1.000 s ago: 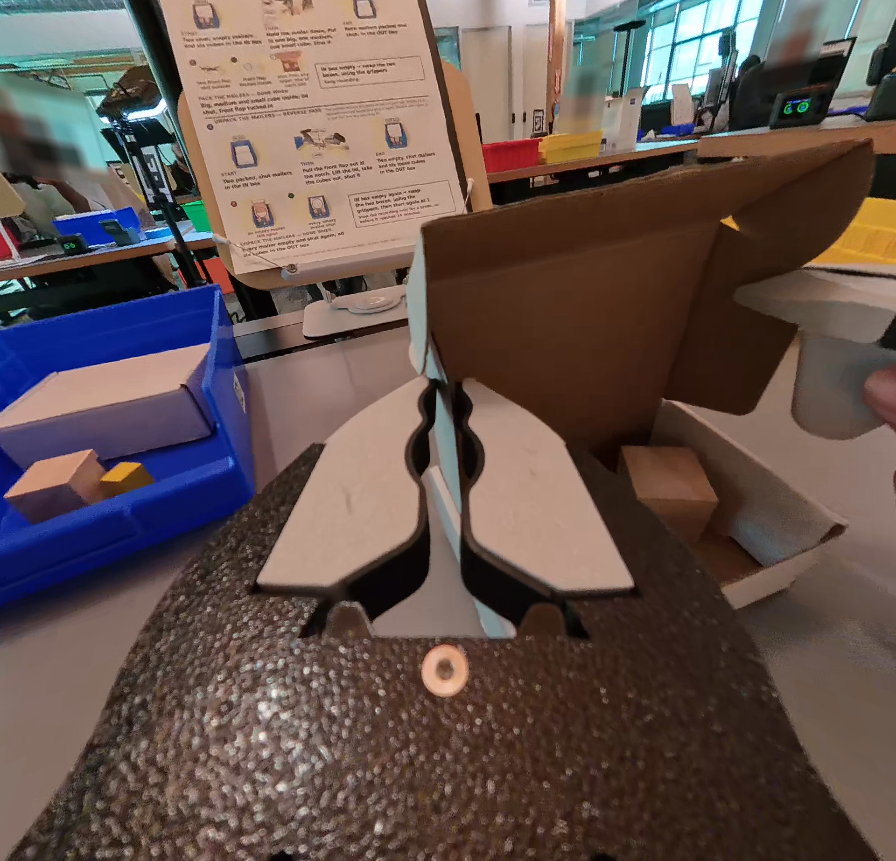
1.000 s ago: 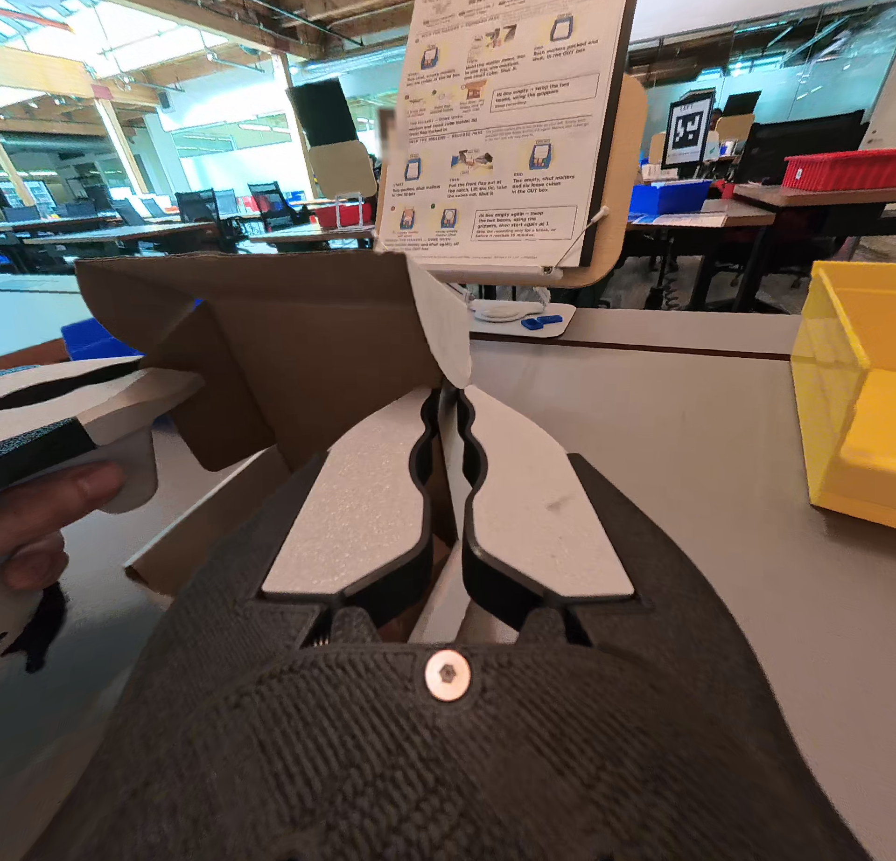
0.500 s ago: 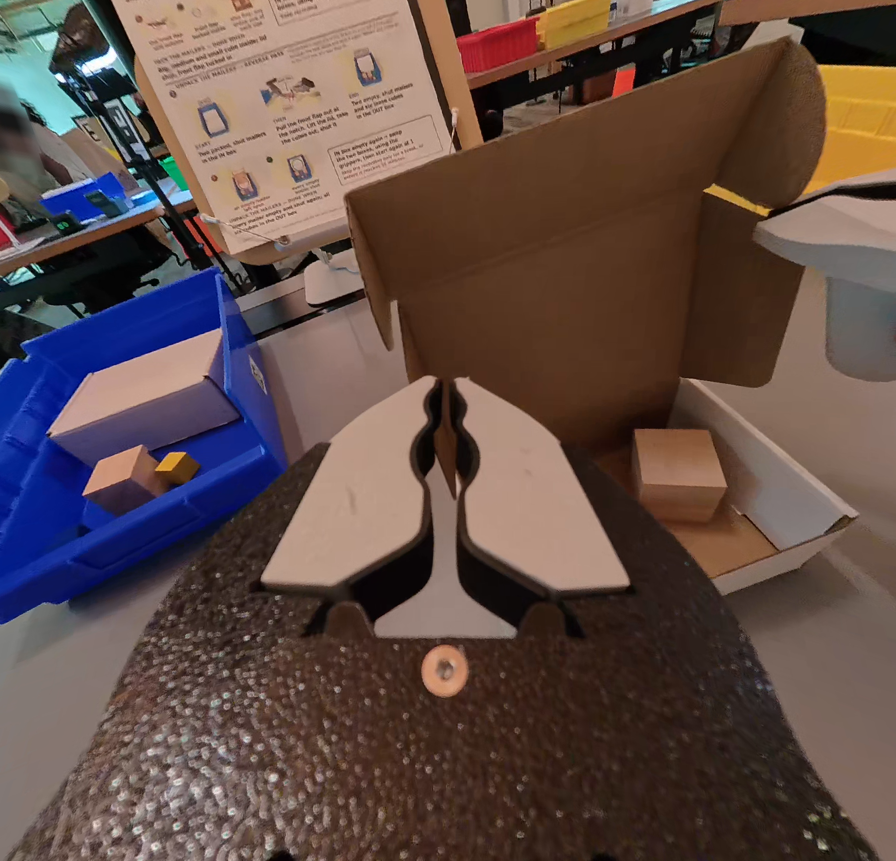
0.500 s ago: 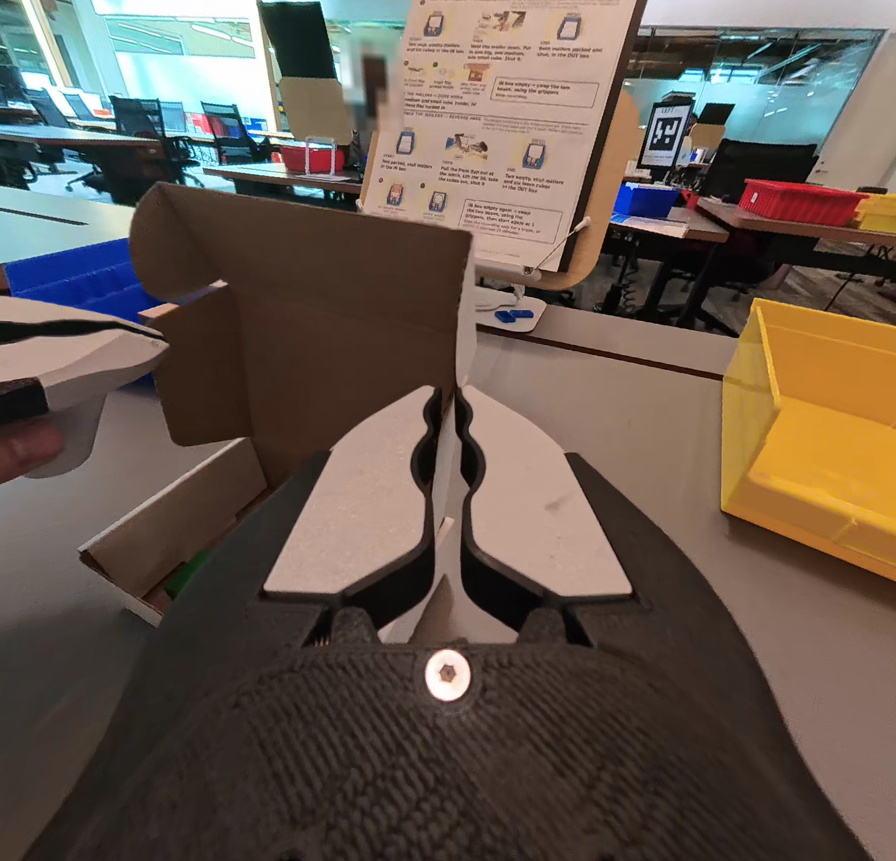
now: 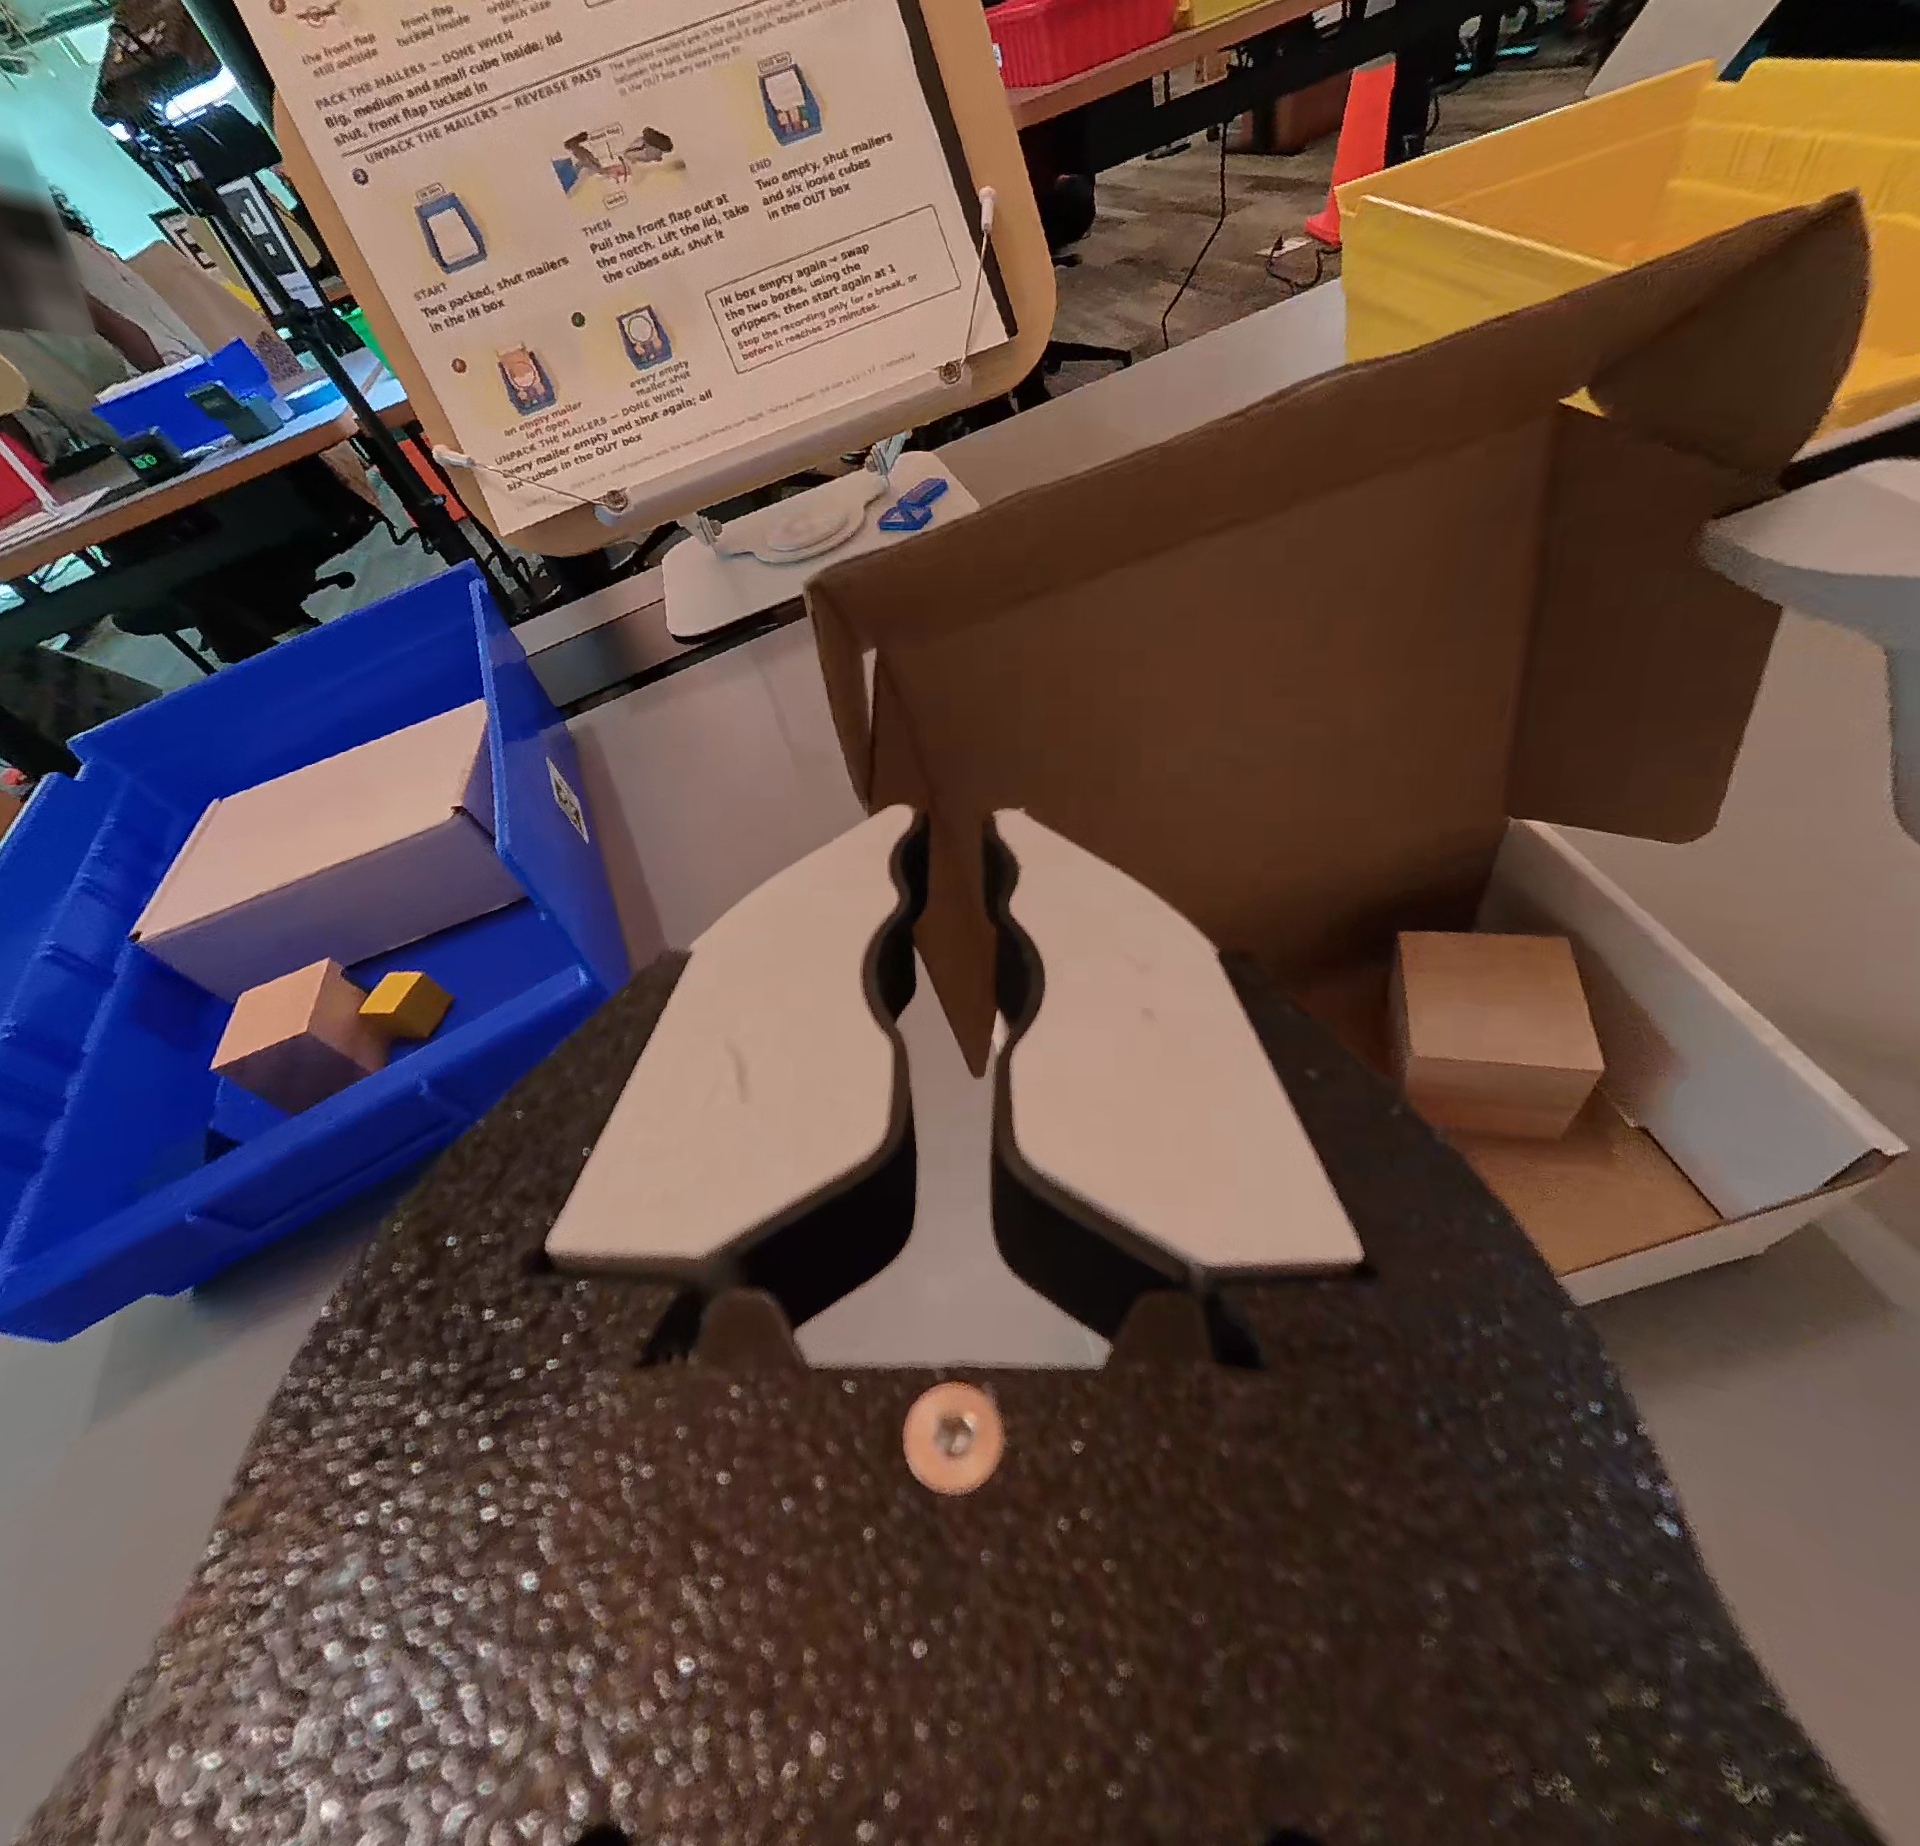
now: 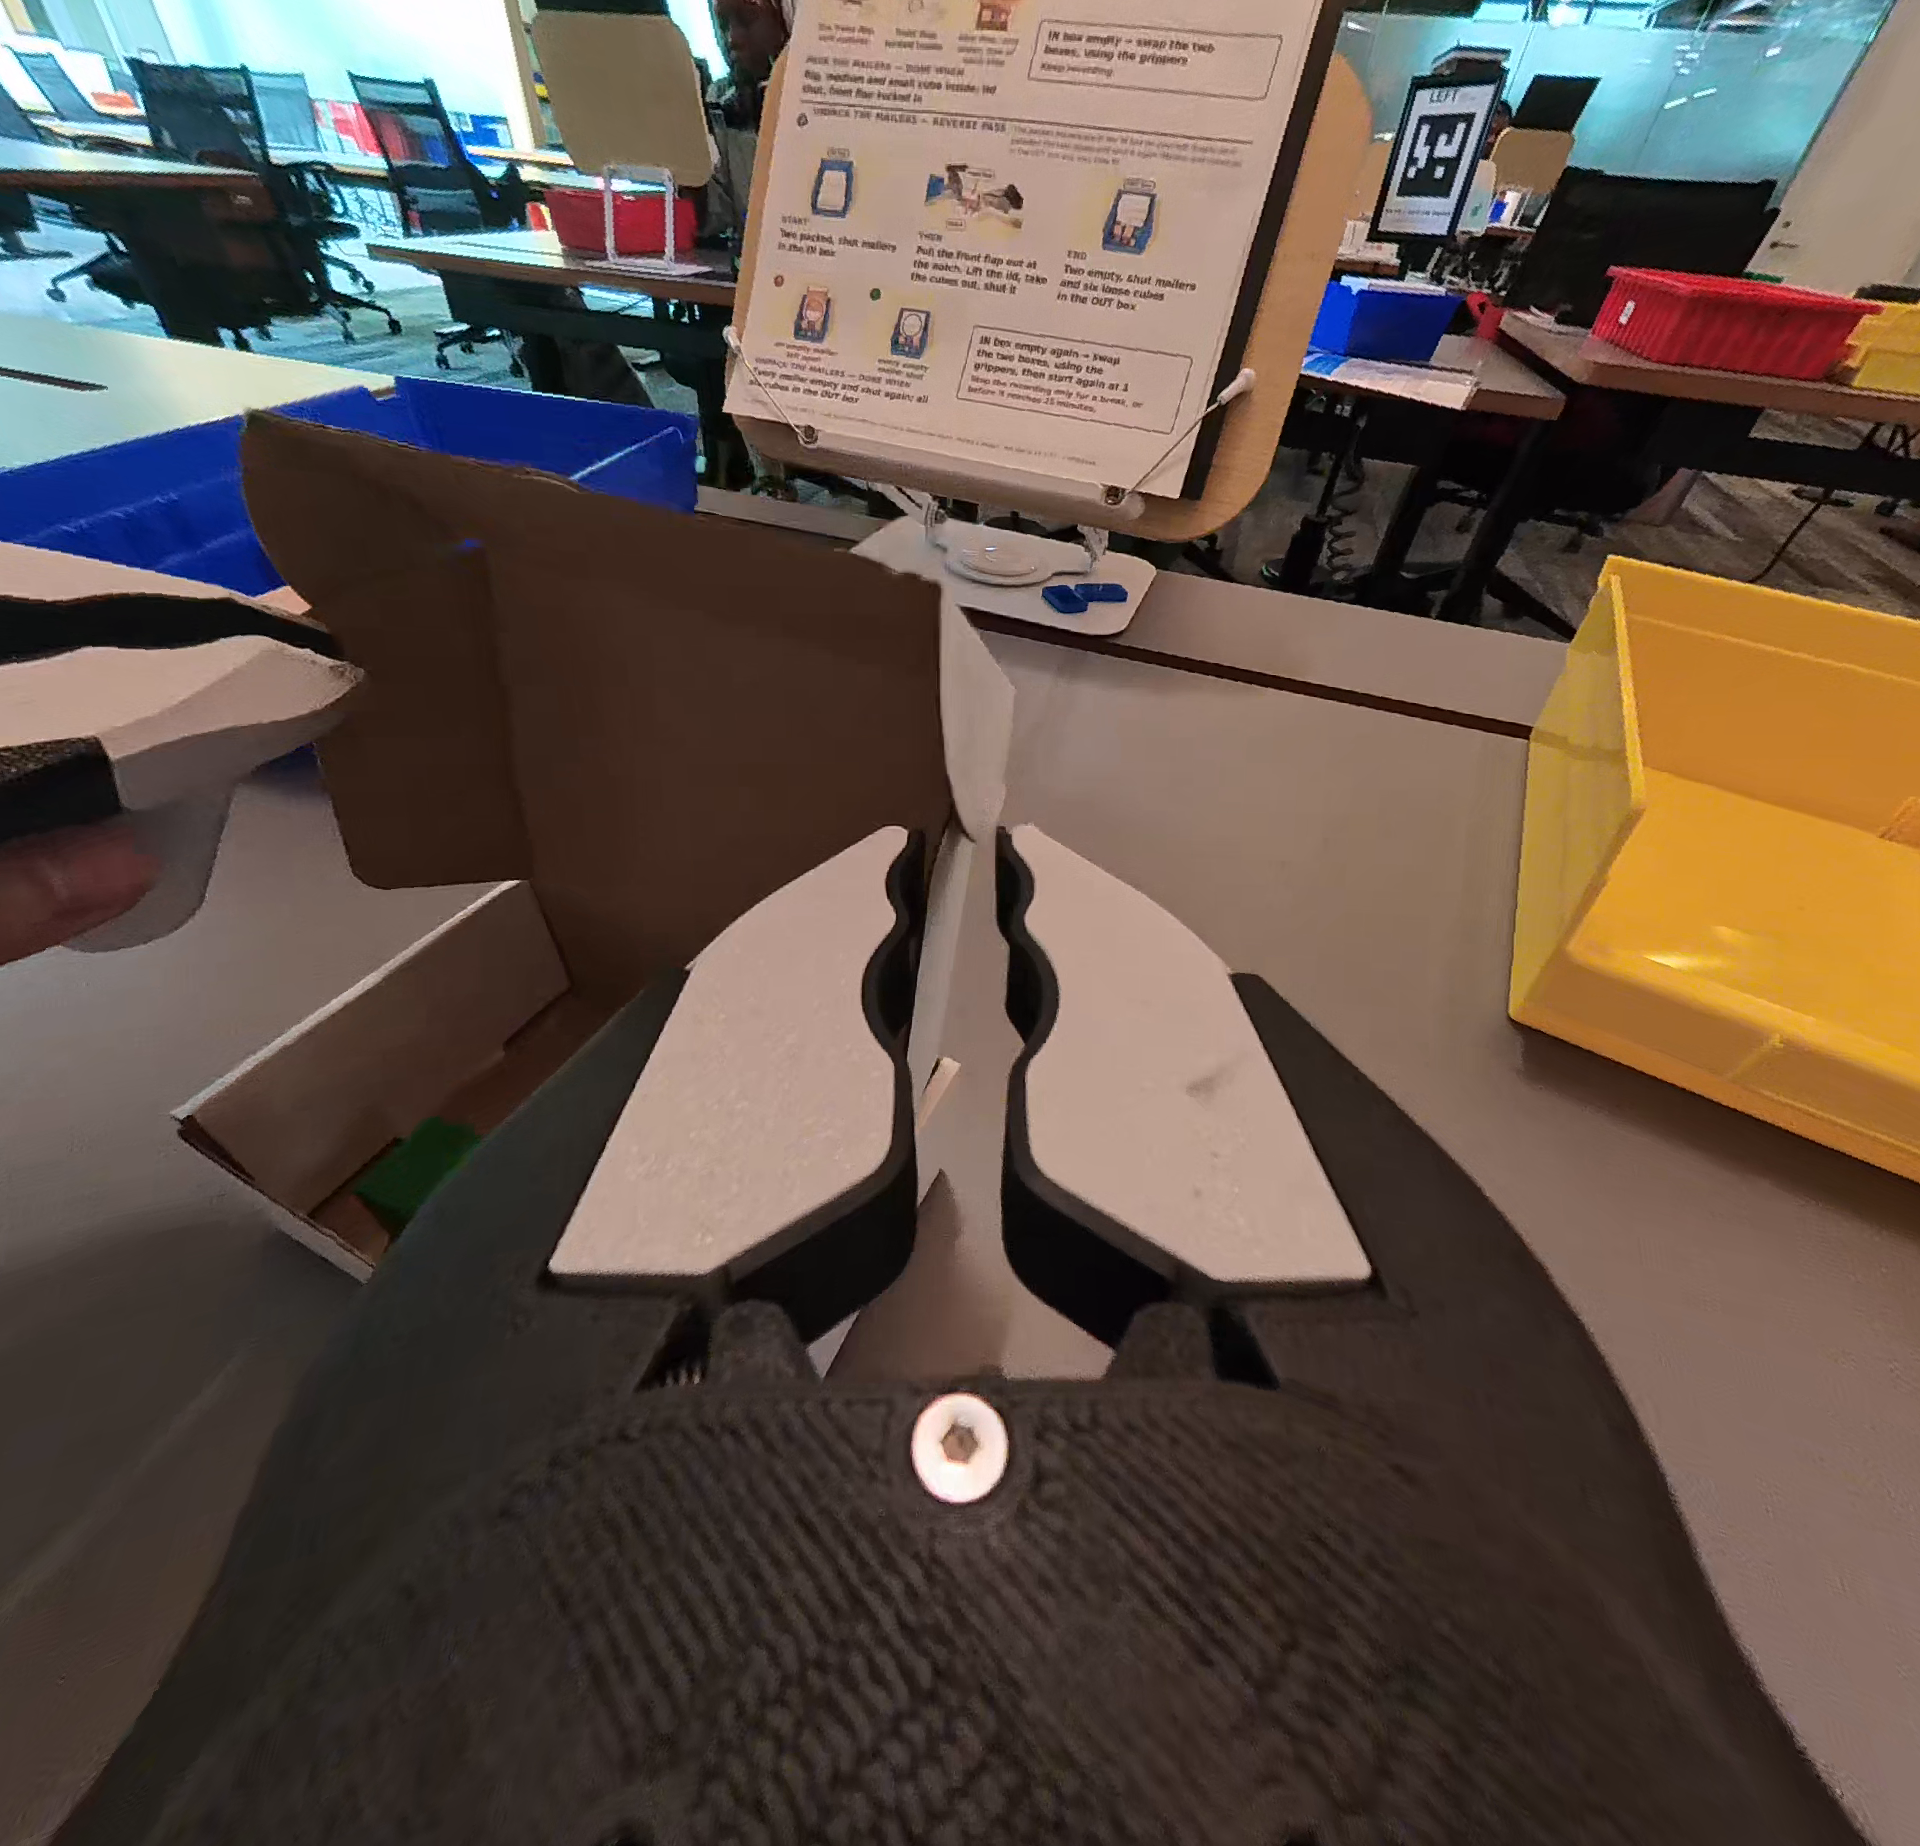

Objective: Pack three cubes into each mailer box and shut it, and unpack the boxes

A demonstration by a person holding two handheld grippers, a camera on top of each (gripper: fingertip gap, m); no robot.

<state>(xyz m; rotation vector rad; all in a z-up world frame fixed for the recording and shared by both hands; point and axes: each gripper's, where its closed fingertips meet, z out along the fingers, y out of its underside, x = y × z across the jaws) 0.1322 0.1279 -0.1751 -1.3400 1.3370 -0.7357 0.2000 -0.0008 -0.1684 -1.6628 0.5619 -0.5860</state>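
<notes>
My left gripper (image 5: 954, 840) is clenched on the side flap of the open mailer box (image 5: 1756, 1121), the brown card edge pinched upright between its two pale fingers (image 5: 758, 1048). My right gripper (image 6: 958, 846) is closed the same way on the flap at the opposite side, a thin white edge of card caught between its fingers (image 6: 1153, 1079). Between the two tongs the lid (image 5: 1278, 716) stands raised, its brown inner face turned toward me. Ahead and to the right of my left tongs, a plain wooden cube (image 5: 1491, 1043) sits on the floor of the box, near its white front wall. From my right tongs I see a green cube (image 6: 414, 1168) down in the box to the lower left, partly hidden by the gripper body. Left of my left tongs stands a blue bin (image 5: 94, 1152) holding a closed white mailer box (image 5: 332, 861), with a wooden cube (image 5: 286, 1033) and a small yellow cube (image 5: 403, 1001) touching each other in front of it. To the right of my right tongs a yellow bin (image 6: 1745, 923) rests on the grey table (image 6: 1299, 809). An instruction sheet on a stand (image 6: 1029, 217) rises beyond the lid.
</notes>
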